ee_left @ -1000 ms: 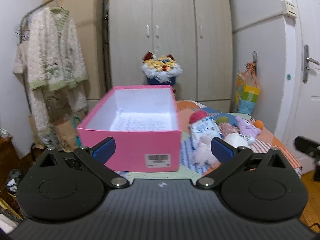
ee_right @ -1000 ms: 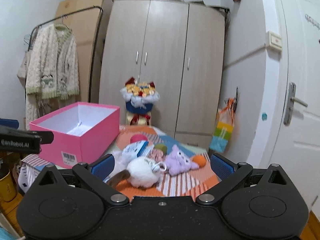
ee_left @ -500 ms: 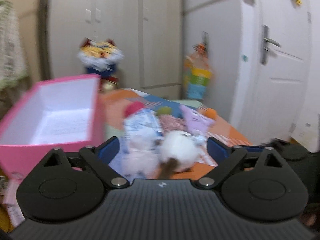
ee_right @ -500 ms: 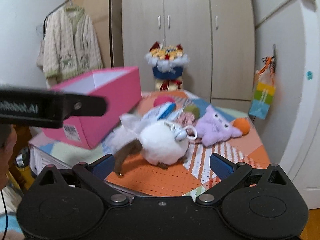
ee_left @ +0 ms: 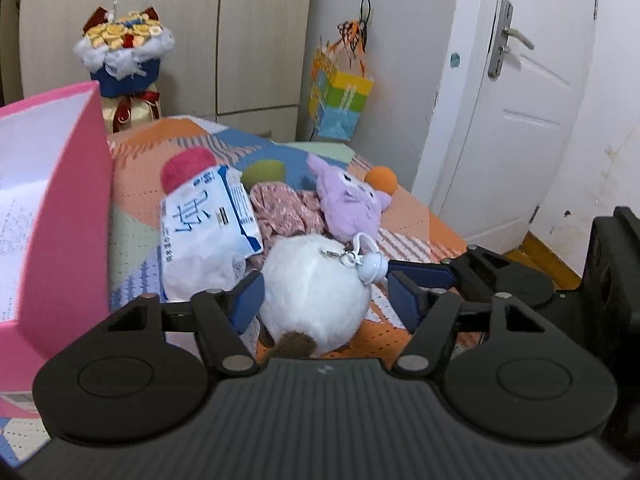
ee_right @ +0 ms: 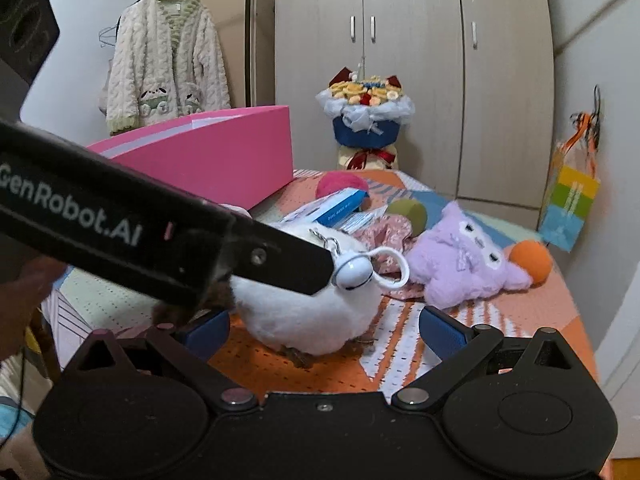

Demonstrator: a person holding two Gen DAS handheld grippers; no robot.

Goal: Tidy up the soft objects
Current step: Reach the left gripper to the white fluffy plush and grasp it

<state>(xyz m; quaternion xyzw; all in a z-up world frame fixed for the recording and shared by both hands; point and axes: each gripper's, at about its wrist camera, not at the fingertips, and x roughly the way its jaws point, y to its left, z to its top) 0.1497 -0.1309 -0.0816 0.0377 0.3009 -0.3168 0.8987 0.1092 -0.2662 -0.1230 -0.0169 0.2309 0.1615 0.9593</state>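
A white round plush (ee_left: 316, 292) with a keyring clip lies on the patchwork bed; it also shows in the right wrist view (ee_right: 308, 312). My left gripper (ee_left: 326, 300) is open with its blue pads on either side of the plush, close to its flanks. My right gripper (ee_right: 324, 332) is open and empty, just in front of the same plush. Behind lie a purple owl plush (ee_left: 350, 208), a blue-and-white soft pack (ee_left: 208, 220), a pink floral cloth (ee_left: 284, 208), a red ball (ee_left: 188, 164), a green ball (ee_left: 264, 172) and an orange ball (ee_left: 382, 178). The open pink box (ee_left: 64, 216) stands at the left.
The left gripper's body (ee_right: 160, 232) crosses the right wrist view. A bouquet (ee_right: 366, 120) stands by the wardrobe (ee_right: 412, 60). A robe (ee_right: 164, 64) hangs on a rack at left. A gift bag (ee_left: 340, 104) hangs on the wall by the white door (ee_left: 516, 92).
My left gripper swung right from the pink box and moved in around the white plush. My right gripper moved closer to the plush.
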